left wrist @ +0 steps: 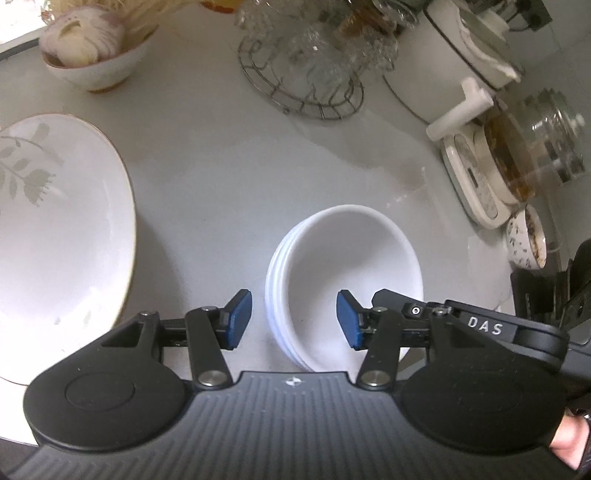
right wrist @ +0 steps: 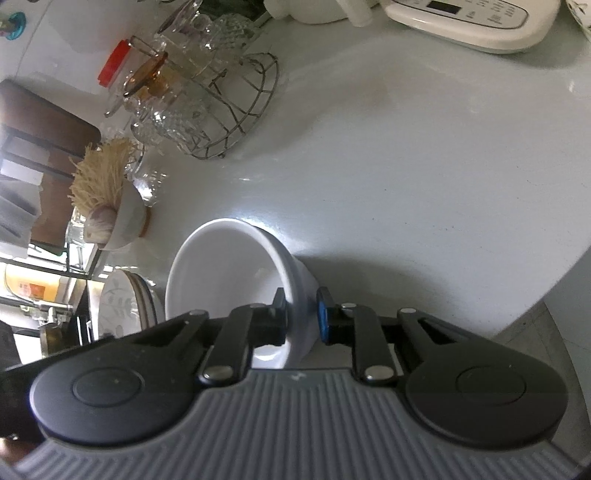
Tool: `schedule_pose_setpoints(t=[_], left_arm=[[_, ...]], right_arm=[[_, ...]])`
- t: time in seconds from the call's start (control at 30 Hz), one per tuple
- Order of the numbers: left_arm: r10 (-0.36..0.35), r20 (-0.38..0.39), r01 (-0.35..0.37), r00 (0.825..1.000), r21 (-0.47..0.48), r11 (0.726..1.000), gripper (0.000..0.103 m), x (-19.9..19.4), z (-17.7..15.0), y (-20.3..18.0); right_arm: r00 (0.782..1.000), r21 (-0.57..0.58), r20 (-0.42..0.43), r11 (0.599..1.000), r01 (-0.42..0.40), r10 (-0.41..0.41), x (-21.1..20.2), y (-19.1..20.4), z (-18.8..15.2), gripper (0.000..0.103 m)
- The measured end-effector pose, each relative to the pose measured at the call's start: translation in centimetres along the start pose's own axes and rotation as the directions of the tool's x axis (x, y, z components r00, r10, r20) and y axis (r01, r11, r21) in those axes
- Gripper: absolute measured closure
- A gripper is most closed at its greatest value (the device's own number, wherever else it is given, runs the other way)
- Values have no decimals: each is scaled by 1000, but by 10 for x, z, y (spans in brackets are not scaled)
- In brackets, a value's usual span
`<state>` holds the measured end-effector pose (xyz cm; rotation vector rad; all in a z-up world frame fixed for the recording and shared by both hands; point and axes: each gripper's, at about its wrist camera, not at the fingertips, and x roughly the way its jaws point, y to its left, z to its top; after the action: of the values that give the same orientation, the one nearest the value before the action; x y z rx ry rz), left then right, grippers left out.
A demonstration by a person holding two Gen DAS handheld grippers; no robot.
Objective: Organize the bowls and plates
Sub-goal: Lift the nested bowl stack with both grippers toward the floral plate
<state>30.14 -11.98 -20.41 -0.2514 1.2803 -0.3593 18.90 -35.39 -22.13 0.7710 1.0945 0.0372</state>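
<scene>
Stacked bowls (left wrist: 343, 280): plain white. Plate (left wrist: 62, 221), left of frame: white, grey leaf pattern, gold rim. Table (left wrist: 229, 173): pale grey. Fingers (left wrist: 238, 319): black, blue pads.

A right gripper (right wrist: 302, 317) pinches the rim of a white bowl (right wrist: 229, 280), one finger inside and one outside the wall, the bowl tipped on its side over a pale grey countertop (right wrist: 406, 184). Toward the counter's left edge stand leaf-patterned plates (right wrist: 125, 306), a small bowl of garlic (right wrist: 114, 221) and a wire basket of glassware (right wrist: 207, 99). A cream appliance (right wrist: 472, 22) sits at the far edge.
</scene>
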Motion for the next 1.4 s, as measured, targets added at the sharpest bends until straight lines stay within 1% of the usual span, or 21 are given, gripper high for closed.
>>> schedule_pose_setpoints(t=[0.2,0.27,0.33,0.37,0.47,0.53,0.57,0.7,0.77,0.9,1.0,1.07,1.2,1.4], left_arm=[[1,-8,-1,1000,-12,1000,48,10,-2,-4],[3,-4,-3,1000,-21,1000,50,12,-4,-4],[5,-9,-5,1000,-22,1000,56,16,-5,-4],[8,-12,-9,1000,-23,1000,58,18,-5,-4],[14,-7,-14,1000,-3,1000,59,23,-9,-6],[21,-16,-21,1000,-1,1000,66,27,-11,-9],[23,-19,-23,1000,-2,1000,67,29,-12,-9],[40,-9,-40,999,7,999,79,30,-12,-12],[52,7,-52,999,17,998,79,30,-12,-14],[63,5,-63,998,30,998,79,31,-12,-19],[50,4,-50,999,28,998,79,27,-14,-22],[36,8,-36,999,22,999,79,25,-15,-25],[39,22,-39,999,27,999,79,17,-18,-35],[20,42,-22,999,32,999,79,2,-19,-41]], right_arm=[[1000,-14,-7,1000,-8,7,-3,-4,-1,84],[1000,-22,-16,1000,-11,11,-4,-5,-1,84],[1000,-29,-24,999,-14,13,-4,-7,0,84],[1000,-35,-28,999,-15,14,-4,-8,0,84],[999,-50,-37,999,-20,18,-3,-8,0,84],[999,-48,-47,999,-24,21,-1,-9,0,84],[999,-52,-50,998,-23,21,-1,-9,0,84],[999,-76,-37,997,-19,16,-5,-9,3,84],[999,-80,-37,996,-28,25,-5,-9,4,84],[999,-77,-44,997,-28,25,-6,-14,4,84],[999,-89,-24,996,-26,24,-12,-15,4,84],[1000,-98,4,995,-23,24,-18,-15,4,84],[999,-125,26,992,-25,29,-28,-15,5,84],[998,-151,58,988,-30,39,-45,-7,3,84]])
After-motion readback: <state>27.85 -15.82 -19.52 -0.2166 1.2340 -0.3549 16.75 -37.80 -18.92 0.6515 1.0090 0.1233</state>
